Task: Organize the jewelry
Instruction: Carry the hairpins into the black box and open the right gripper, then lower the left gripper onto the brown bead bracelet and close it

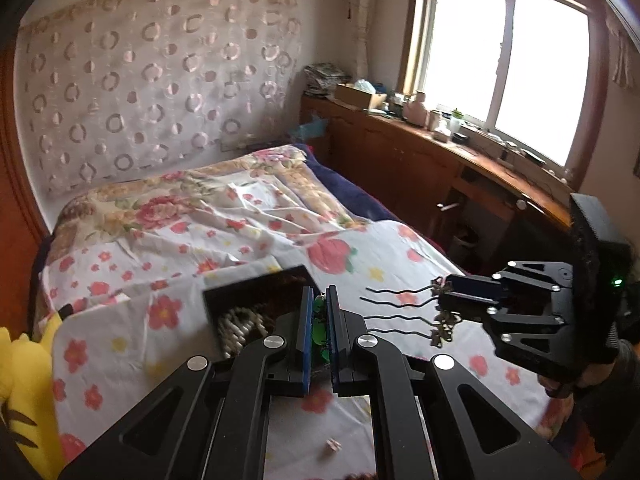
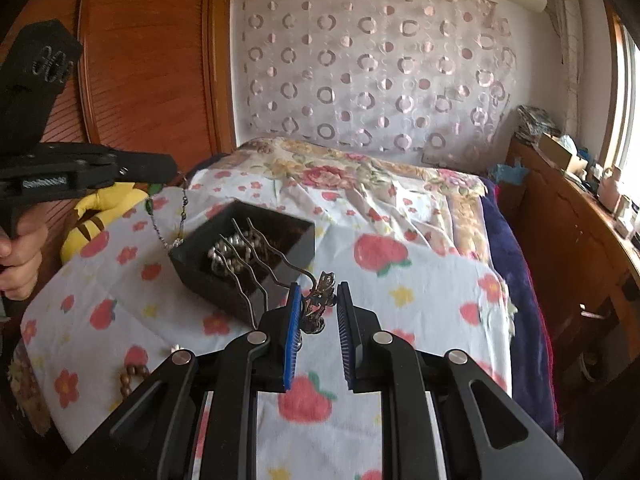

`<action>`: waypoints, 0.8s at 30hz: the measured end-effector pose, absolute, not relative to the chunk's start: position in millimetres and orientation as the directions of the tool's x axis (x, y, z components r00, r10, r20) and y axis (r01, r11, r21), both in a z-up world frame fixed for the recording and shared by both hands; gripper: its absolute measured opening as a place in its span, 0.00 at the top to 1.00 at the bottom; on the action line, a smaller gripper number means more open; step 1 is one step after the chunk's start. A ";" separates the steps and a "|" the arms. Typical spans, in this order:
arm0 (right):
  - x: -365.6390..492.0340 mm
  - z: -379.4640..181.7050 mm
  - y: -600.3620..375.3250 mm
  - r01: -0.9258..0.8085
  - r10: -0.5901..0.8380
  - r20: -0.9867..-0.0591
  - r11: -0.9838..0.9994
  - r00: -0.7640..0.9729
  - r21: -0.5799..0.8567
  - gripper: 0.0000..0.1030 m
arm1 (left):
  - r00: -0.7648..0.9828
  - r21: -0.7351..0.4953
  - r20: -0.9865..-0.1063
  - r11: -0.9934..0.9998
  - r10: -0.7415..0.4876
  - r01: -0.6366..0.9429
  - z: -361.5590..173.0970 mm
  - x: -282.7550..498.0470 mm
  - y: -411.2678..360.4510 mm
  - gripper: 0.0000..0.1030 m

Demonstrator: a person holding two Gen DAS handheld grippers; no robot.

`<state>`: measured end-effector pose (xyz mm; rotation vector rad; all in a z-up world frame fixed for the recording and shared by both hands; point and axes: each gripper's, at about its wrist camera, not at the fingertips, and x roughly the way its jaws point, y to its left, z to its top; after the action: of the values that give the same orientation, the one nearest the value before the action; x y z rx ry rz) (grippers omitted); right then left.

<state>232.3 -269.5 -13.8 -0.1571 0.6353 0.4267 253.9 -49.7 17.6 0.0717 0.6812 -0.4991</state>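
Observation:
My left gripper (image 1: 319,296) is shut on a green-beaded necklace (image 1: 319,322). In the right wrist view that left gripper (image 2: 170,170) is at the upper left, and the necklace's chain (image 2: 160,232) dangles from it down to the rim of the black box. The open black box (image 2: 240,256) lies on the bed and holds pearl-like beads (image 1: 240,328). My right gripper (image 2: 318,312) is shut on the ornate heads of several wavy metal hairpins (image 2: 256,264), whose prongs reach out over the box. Seen from the left wrist, the right gripper (image 1: 444,298) holds the hairpins (image 1: 400,308) level above the sheet.
The flowered bedsheet (image 2: 400,280) covers the bed. A brown bead bracelet (image 2: 128,380) lies near the front left, with a small pale trinket (image 1: 332,445) on the sheet. A yellow plush toy (image 2: 100,216) sits left of the box. A cluttered wooden ledge (image 1: 440,136) runs under the window.

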 end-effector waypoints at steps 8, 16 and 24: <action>274.1 -13.0 -236.1 -0.479 0.375 -0.608 0.878 0.700 -0.011 0.80 | 0.646 -0.112 -0.661 0.901 -0.382 0.419 -19.7 298.6 -35.8 0.94; 304.6 -38.5 -200.2 -0.511 0.376 -0.654 0.859 0.656 -0.018 0.89 | 0.651 -0.107 -0.685 0.929 -0.327 0.354 -47.9 308.0 -12.3 0.93; 308.9 -59.3 -189.2 -0.506 0.359 -0.687 0.863 0.632 -0.015 0.96 | 0.659 -0.113 -0.677 0.931 -0.328 0.347 -46.4 291.3 6.9 0.82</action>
<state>308.9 -189.2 -59.3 -0.2144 0.7348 0.4989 291.3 6.9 -46.4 0.0269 0.7609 -0.3817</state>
